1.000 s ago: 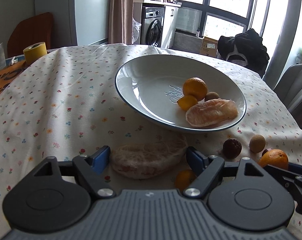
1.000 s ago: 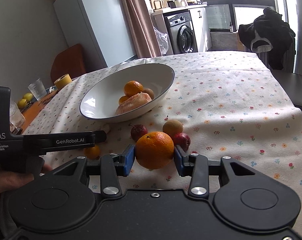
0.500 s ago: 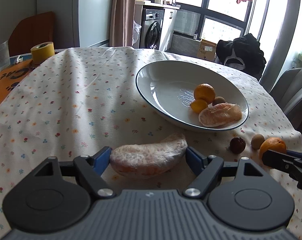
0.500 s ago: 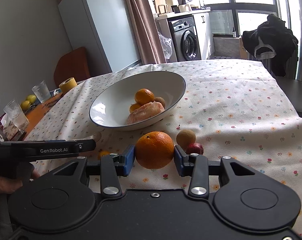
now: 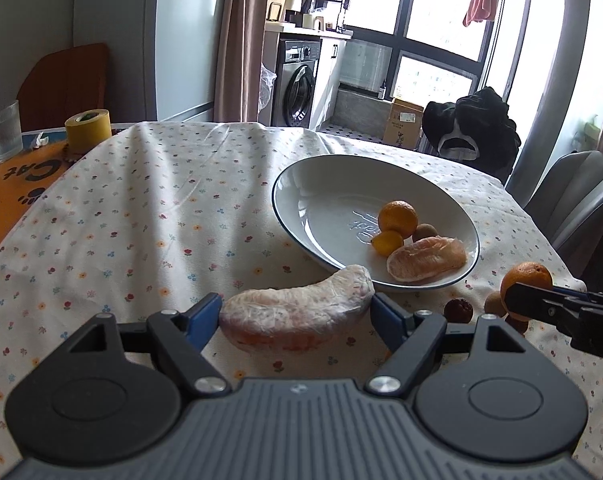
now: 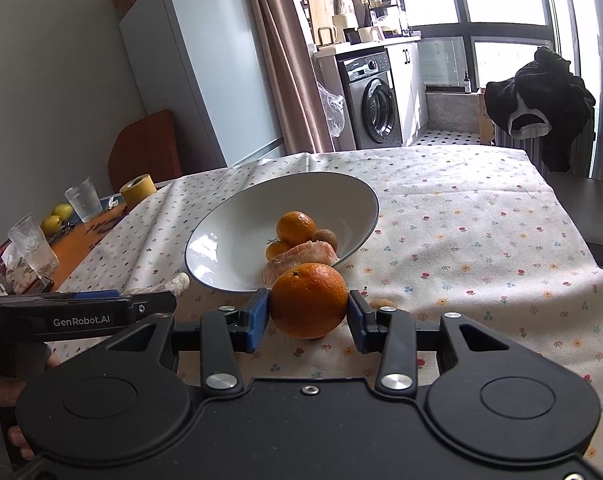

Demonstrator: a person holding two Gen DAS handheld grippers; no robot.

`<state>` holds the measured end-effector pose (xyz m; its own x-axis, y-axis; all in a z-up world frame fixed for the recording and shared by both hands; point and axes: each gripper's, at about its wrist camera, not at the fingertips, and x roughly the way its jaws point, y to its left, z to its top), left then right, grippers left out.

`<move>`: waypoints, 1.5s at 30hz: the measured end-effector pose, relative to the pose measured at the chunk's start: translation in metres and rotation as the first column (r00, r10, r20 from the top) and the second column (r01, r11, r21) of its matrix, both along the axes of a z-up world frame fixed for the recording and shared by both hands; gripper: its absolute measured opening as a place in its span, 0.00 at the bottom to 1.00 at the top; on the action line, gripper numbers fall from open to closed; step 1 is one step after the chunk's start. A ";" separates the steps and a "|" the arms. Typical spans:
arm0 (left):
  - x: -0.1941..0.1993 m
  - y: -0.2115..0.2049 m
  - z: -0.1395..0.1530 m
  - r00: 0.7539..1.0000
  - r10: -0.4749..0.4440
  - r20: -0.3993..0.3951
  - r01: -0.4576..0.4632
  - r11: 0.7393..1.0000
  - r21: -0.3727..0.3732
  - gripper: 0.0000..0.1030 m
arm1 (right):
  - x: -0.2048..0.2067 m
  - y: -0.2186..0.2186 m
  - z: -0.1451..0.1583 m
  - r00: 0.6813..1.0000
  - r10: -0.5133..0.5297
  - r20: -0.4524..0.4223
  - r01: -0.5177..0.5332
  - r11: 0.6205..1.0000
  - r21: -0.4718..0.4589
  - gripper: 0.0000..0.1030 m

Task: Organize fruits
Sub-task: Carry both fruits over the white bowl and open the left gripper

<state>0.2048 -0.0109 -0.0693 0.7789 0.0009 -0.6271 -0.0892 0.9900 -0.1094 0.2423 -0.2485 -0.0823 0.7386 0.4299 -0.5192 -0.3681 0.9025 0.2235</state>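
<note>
My left gripper (image 5: 295,316) is shut on a peeled pomelo segment (image 5: 297,314), held above the cloth just short of the white bowl (image 5: 321,196). In the bowl lie an orange (image 5: 397,218), a small yellow citrus (image 5: 386,242), a brown fruit (image 5: 425,232) and another pomelo segment (image 5: 427,259). My right gripper (image 6: 308,312) is shut on a large orange (image 6: 308,300), raised in front of the bowl (image 6: 241,236). From the left wrist view that orange (image 5: 526,280) shows at the right, above a dark red fruit (image 5: 458,309) on the cloth.
The table wears a floral cloth (image 5: 141,216). A yellow tape roll (image 5: 88,129) and a glass (image 5: 1,131) stand at the far left on the orange surface. More glasses (image 6: 33,246) and yellow fruits (image 6: 57,218) sit there too. A grey chair (image 5: 577,200) stands right.
Both grippers have lifted and moved toward the bowl with their fruit. The small orange and loose fruits on the cloth have dropped out of sight or lower in view.
</note>
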 end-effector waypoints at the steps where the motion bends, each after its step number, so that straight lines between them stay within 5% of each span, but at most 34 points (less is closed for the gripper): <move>1: 0.001 0.001 0.001 1.000 -0.001 0.004 0.001 1.000 -0.004 0.77 | 0.001 0.001 0.000 1.000 0.000 0.002 0.000 1.000 -0.004 0.39; 30: 0.059 -0.017 0.010 0.994 -0.084 0.073 0.084 0.996 -0.005 0.77 | 0.046 0.014 0.013 0.999 -0.018 0.042 0.018 1.000 0.003 0.39; 45: 0.057 -0.002 0.017 0.997 -0.041 0.072 0.044 0.998 -0.036 0.81 | 0.056 0.018 0.011 0.999 -0.017 0.031 0.016 1.000 0.017 0.39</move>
<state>0.2615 -0.0126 -0.0519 0.8204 -0.0557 -0.5690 -0.0378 0.9878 -0.1512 0.2985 -0.2300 -0.0717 0.7615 0.4258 -0.4888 -0.3601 0.9048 0.2271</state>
